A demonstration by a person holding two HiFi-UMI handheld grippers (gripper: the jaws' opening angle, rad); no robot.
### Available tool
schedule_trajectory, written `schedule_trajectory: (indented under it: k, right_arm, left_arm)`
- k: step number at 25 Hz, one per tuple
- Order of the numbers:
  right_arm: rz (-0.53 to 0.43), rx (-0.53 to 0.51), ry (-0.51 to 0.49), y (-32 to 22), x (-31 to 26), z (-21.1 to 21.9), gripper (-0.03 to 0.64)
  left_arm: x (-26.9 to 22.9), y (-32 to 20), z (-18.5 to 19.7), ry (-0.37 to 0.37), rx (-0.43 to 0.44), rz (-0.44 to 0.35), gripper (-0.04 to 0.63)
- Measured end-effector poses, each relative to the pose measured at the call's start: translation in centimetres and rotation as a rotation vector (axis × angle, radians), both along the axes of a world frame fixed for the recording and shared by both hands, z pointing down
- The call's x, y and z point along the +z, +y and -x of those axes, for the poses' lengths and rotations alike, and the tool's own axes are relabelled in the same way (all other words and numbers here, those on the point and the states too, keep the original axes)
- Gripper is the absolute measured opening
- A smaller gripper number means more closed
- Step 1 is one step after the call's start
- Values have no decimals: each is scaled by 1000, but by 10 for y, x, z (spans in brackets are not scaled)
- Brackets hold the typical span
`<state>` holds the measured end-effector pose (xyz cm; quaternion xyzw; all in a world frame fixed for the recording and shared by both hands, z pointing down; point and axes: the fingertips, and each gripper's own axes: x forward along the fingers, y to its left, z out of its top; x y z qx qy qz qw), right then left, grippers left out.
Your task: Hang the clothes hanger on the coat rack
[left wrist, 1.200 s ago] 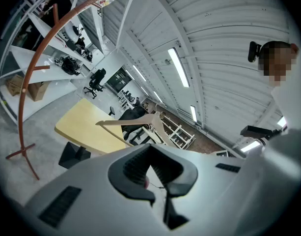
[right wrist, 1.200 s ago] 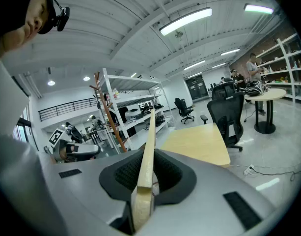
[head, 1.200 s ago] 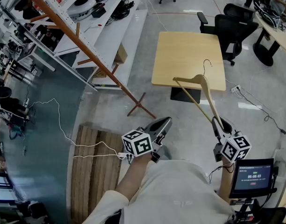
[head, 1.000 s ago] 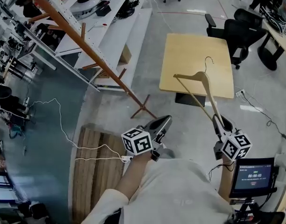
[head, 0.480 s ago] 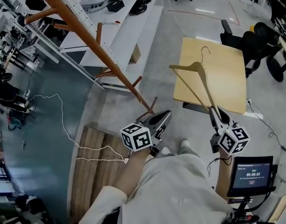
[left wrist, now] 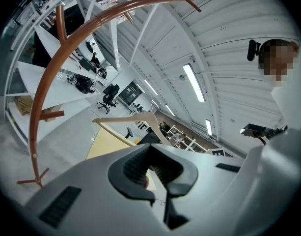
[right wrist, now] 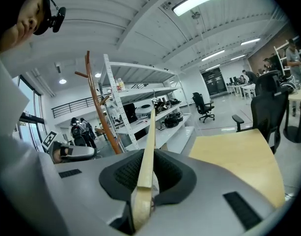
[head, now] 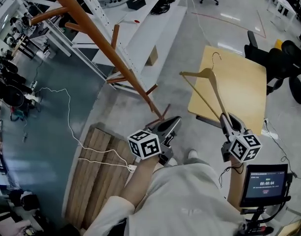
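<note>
A pale wooden clothes hanger point(head: 209, 84) with a wire hook stands in the air over the floor. My right gripper point(head: 225, 120) is shut on one end of its arm. In the right gripper view the hanger point(right wrist: 149, 146) runs straight up out of the jaws of the right gripper point(right wrist: 144, 183). The brown wooden coat rack point(head: 94, 33) slants from top left down to its feet near the left gripper point(head: 174, 123), which is shut and holds nothing. In the left gripper view the coat rack point(left wrist: 41, 90) arcs overhead, the hanger point(left wrist: 135, 119) shows beyond the left gripper point(left wrist: 157, 173).
A light wooden table point(head: 241, 85) stands behind the hanger. White shelving point(head: 145, 18) runs behind the rack. Black office chairs point(head: 283, 58) are at the right. A wooden pallet point(head: 98, 166) and a white cable point(head: 71, 127) lie at my left; a small screen point(head: 265, 183) is lower right.
The view has shifted toward the coat rack, whose feet now lie close to the left gripper. The right gripper still holds the hanger, now a little further left.
</note>
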<state>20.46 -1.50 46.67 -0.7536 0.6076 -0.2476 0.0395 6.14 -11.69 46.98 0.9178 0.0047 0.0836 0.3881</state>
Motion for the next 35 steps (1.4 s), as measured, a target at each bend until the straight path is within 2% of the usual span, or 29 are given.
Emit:
schedule_trajectory:
  k: [8, 19, 28, 35]
  right_arm:
    - [-38, -143, 48, -76, -22, -14, 63]
    - [-138, -387, 120, -203, -78, 11, 63]
    - [-157, -530, 182, -259, -106, 57, 63]
    - [-151, -597, 212, -262, -109, 90, 63]
  left_arm:
    - [-15, -51, 12, 16, -163, -34, 6]
    - [-43, -111, 73, 28, -451, -99, 6]
    - [-57, -120, 129, 13, -624, -105, 6]
    - [-60, -112, 160, 9, -695, -97, 6]
